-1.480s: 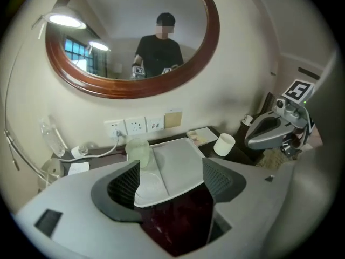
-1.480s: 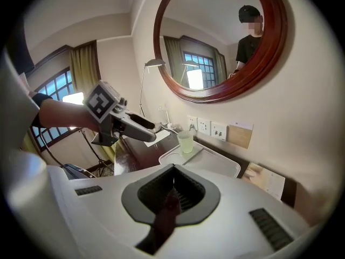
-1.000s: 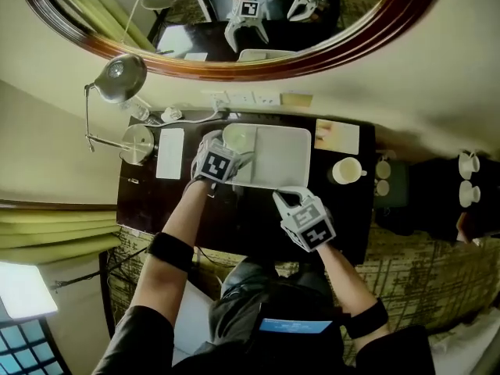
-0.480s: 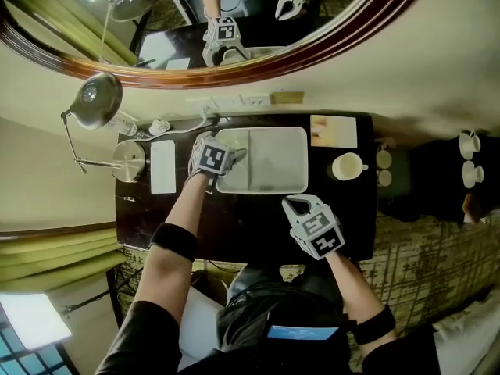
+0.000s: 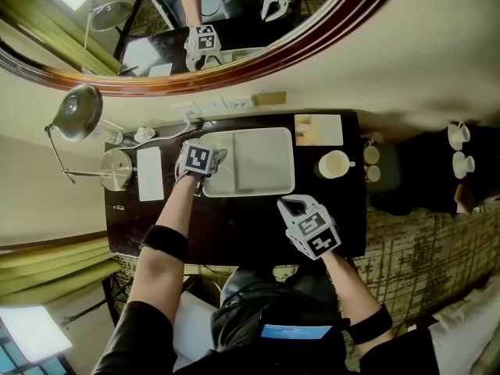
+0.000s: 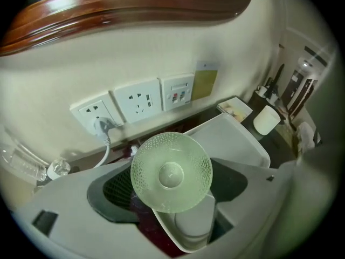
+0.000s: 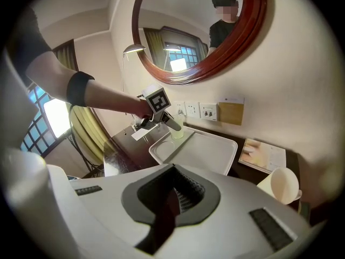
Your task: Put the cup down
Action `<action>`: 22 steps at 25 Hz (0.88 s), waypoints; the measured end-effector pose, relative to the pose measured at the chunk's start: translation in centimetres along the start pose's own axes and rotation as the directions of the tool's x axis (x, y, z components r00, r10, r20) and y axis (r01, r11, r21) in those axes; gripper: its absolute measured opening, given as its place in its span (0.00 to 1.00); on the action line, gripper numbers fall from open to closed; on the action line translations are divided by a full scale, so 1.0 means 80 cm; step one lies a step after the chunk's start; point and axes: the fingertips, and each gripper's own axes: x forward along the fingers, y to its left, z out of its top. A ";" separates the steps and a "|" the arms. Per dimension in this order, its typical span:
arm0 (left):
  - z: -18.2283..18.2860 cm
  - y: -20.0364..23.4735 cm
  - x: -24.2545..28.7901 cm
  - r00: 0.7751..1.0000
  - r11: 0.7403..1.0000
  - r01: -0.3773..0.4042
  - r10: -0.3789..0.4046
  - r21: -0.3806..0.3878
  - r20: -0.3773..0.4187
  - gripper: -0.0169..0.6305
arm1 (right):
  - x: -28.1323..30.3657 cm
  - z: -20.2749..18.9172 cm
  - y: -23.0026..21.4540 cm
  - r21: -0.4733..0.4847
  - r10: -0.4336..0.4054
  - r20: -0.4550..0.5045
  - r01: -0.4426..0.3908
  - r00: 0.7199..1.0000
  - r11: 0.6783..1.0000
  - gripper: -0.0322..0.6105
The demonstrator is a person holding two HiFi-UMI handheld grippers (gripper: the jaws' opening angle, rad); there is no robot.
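A pale green glass cup (image 6: pixel 171 171) with a dotted texture stands at the left end of the white tray (image 5: pixel 266 162). My left gripper (image 5: pixel 209 161) reaches steeply down over it. Its jaws have just been closing, with the cup between them. In the left gripper view the cup's round face fills the gap and meets both pads. The right gripper view shows the same cup (image 7: pixel 177 129) on the tray (image 7: pixel 207 152), flanked by the left gripper's fingers (image 7: pixel 169 121). My right gripper (image 5: pixel 290 205) hovers shut and empty over the dark desk, nearer the front edge.
A cream mug (image 5: pixel 332 165) stands right of the tray, with a booklet (image 5: pixel 318 130) behind it. A metal desk lamp (image 5: pixel 78 114) and a white pad (image 5: pixel 149 173) lie to the left. Wall sockets (image 6: pixel 137 102) with a plugged cable and a large wood-framed mirror (image 5: pixel 258 53) sit behind.
My left gripper has come down over the cup on the tray's left end, and now hides it in the head view. The right gripper has shifted slightly.
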 end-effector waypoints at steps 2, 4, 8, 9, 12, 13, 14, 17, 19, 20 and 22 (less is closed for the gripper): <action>0.003 -0.004 0.000 1.000 1.000 0.014 -0.014 -0.009 0.022 0.63 | -0.002 -0.003 -0.003 0.004 -0.003 -0.003 0.003 1.000 1.000 0.05; 0.005 -0.005 -0.004 0.999 1.000 0.011 -0.011 -0.012 0.039 0.63 | -0.004 -0.006 -0.006 0.008 -0.005 -0.003 0.005 1.000 1.000 0.05; 0.015 -0.013 -0.024 0.998 1.000 0.008 -0.008 -0.005 0.064 0.62 | -0.009 -0.004 -0.010 0.012 -0.007 0.013 0.007 1.000 1.000 0.05; 0.020 -0.018 -0.031 0.997 1.000 0.011 -0.012 0.004 0.073 0.62 | -0.011 -0.002 -0.012 0.010 -0.008 0.020 0.007 1.000 1.000 0.05; 0.038 -0.041 -0.056 0.994 0.999 0.020 -0.025 0.048 0.102 0.62 | -0.014 -0.006 -0.021 0.019 -0.005 0.026 0.005 1.000 1.000 0.05; 0.045 -0.052 -0.064 0.993 0.997 0.021 -0.028 0.068 0.113 0.62 | -0.018 -0.010 -0.024 0.026 -0.004 0.026 0.003 1.000 1.000 0.05; 0.052 -0.065 -0.072 0.991 0.996 0.024 -0.035 0.089 0.125 0.62 | -0.022 -0.013 -0.027 0.032 -0.004 0.027 0.003 1.000 0.999 0.05; 0.063 -0.115 -0.089 0.987 0.989 0.058 -0.077 0.134 0.140 0.62 | -0.042 -0.021 -0.040 0.047 -0.014 0.036 0.012 0.999 0.999 0.05; 0.064 -0.154 -0.093 0.983 0.982 0.102 -0.124 0.156 0.135 0.62 | -0.057 -0.024 -0.050 0.054 -0.025 0.046 0.022 0.999 0.998 0.05; 0.065 -0.169 -0.095 0.982 0.979 0.109 -0.133 0.175 0.134 0.62 | -0.065 -0.025 -0.055 0.055 -0.031 0.053 0.028 0.998 0.998 0.05; 0.065 -0.198 -0.099 0.981 0.971 0.113 -0.143 0.213 0.131 0.62 | -0.080 -0.031 -0.066 0.064 -0.042 0.061 0.038 0.997 0.997 0.05</action>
